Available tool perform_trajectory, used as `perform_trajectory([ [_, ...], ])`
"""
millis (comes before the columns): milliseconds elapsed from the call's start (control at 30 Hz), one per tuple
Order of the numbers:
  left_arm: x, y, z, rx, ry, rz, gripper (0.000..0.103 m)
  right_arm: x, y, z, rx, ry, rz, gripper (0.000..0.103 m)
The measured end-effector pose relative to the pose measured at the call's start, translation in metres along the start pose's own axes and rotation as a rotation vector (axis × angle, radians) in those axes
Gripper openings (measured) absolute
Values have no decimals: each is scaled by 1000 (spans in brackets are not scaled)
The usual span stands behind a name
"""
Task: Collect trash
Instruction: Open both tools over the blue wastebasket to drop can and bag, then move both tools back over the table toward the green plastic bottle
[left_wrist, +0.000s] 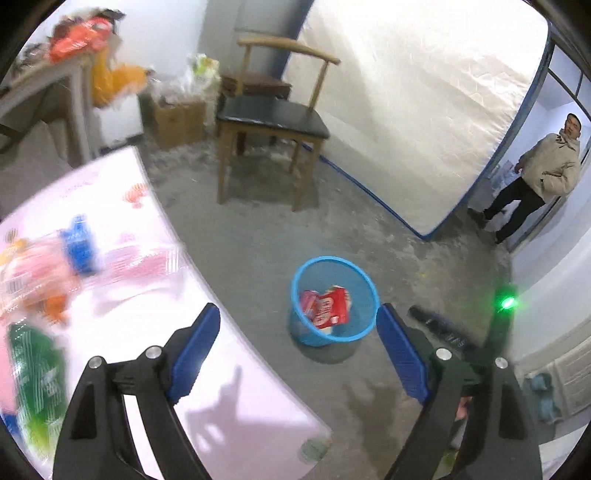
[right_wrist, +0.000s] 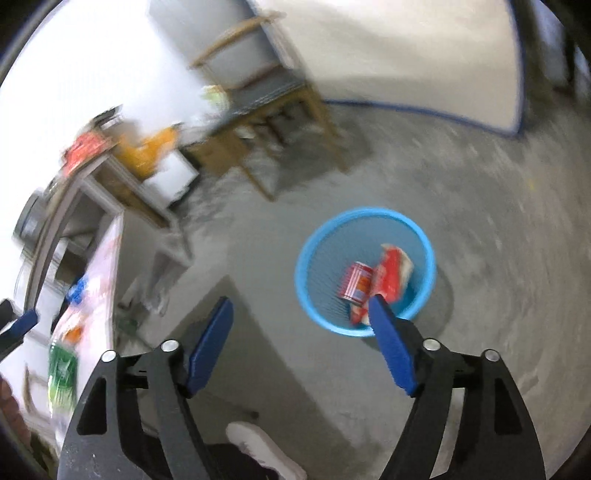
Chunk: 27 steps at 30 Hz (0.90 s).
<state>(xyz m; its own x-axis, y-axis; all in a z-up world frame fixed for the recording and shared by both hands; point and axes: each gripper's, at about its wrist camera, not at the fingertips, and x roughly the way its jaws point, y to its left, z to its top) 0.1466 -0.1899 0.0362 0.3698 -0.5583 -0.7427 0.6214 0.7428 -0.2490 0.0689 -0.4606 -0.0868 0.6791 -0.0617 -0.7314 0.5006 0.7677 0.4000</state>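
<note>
Both the left gripper (left_wrist: 297, 332) and the right gripper (right_wrist: 301, 334) stood spread and empty above the round blue mesh wastebasket (left_wrist: 364, 284) on the concrete floor, with red crumpled wrappers (left_wrist: 327, 308) lying inside it. More trash — a green plastic packet (left_wrist: 35, 373) and a blue one (left_wrist: 79, 245) — lay on the pink-clothed table (left_wrist: 236, 398). The risk was haste: both views were blurred, so a quick reach might knock packets off the edge or pinch the cloth.

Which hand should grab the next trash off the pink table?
Probably the left. The left gripper is open and empty at the table's edge, wrappers beside it. The right gripper, open too, points at the blue bin.
</note>
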Motion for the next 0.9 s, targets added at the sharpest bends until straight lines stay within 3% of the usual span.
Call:
perform_trajectory([
  [167,-66,29,-35,-17,-83,84,90,-37,87,-6,-225,-40,93,90],
  [267,-95,44,-57,-25,-111,139,91,-44,138,-21,-311,-3,168,94],
  [400,-126,68,-90,-60,-141,227,93,-39,188,-47,-393,64,207,95],
  [600,-153,113,-132,-177,-151,310,93,-29,240,-84,-500,122,196,95],
  [900,-165,152,-170,-264,-165,375,93,-13,297,-127,-633,190,141,95],
])
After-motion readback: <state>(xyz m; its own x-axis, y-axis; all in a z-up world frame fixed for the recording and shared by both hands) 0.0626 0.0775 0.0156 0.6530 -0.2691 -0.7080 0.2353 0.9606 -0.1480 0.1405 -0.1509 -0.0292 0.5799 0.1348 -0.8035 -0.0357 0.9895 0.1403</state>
